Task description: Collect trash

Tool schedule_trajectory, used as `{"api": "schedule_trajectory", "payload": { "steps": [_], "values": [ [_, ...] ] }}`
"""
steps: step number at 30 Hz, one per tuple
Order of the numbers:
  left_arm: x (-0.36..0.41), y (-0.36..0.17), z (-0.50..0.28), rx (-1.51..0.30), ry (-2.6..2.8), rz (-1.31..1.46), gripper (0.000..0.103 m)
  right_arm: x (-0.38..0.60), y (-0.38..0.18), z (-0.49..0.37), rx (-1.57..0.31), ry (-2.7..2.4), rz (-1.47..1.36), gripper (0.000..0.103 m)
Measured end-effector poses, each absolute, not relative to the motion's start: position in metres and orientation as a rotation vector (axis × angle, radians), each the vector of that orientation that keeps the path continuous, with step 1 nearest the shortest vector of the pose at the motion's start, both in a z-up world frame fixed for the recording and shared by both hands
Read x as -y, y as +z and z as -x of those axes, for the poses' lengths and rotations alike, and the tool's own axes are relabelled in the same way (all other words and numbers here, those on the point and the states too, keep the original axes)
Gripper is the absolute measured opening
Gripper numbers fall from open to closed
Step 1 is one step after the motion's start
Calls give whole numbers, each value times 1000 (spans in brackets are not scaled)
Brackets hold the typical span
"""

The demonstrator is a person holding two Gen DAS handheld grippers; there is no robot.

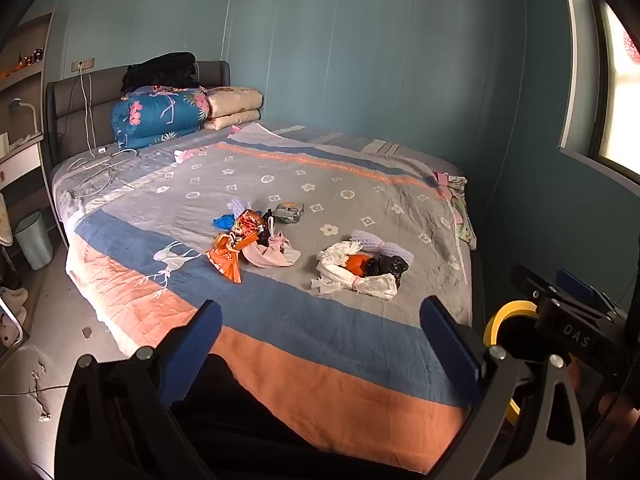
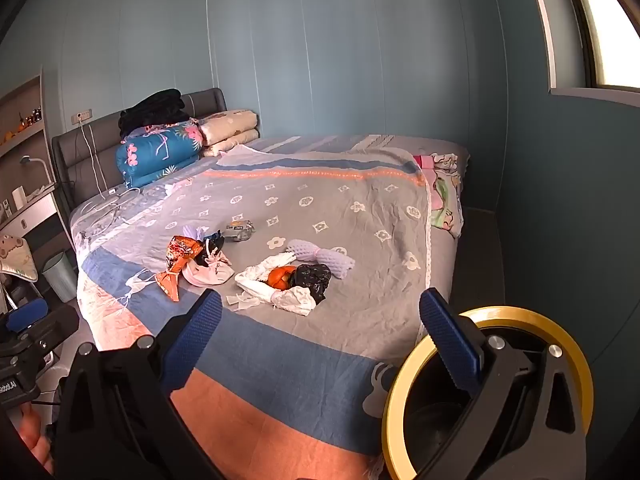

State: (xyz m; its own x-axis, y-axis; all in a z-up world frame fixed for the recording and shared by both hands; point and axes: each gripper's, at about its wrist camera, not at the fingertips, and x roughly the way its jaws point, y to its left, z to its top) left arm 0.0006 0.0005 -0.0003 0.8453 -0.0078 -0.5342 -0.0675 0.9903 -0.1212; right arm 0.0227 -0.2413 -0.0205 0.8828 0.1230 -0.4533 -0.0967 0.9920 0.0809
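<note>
Trash lies in two heaps on the bed. The left heap has an orange snack wrapper, a pink cloth bag, a blue scrap and a crushed packet. The right heap has white tissues, an orange peel, a black bag and white foam netting. Both heaps show in the right wrist view, wrapper and tissues. My left gripper and right gripper are open and empty, short of the bed's near edge. A yellow-rimmed bin stands below the right gripper.
Folded quilts and dark clothes are stacked at the headboard. White cables lie at the bed's far left. A pale green waste bin stands on the floor at left, next to shelves. A window is at right.
</note>
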Motion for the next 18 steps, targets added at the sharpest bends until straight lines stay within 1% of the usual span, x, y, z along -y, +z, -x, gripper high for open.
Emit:
{"api": "schedule_trajectory", "payload": {
  "steps": [6,9,18],
  "values": [
    [4,-1,5,-549,32,122,96,242,-21,-23,-465,115,-59,95],
    [5,-11,3,-554,31,124,96,242,-21,-23,-466,116,-60,95],
    [1,-7,0,-562,30,132,96,242,-21,-24,-471,117,-62,95]
  ]
}}
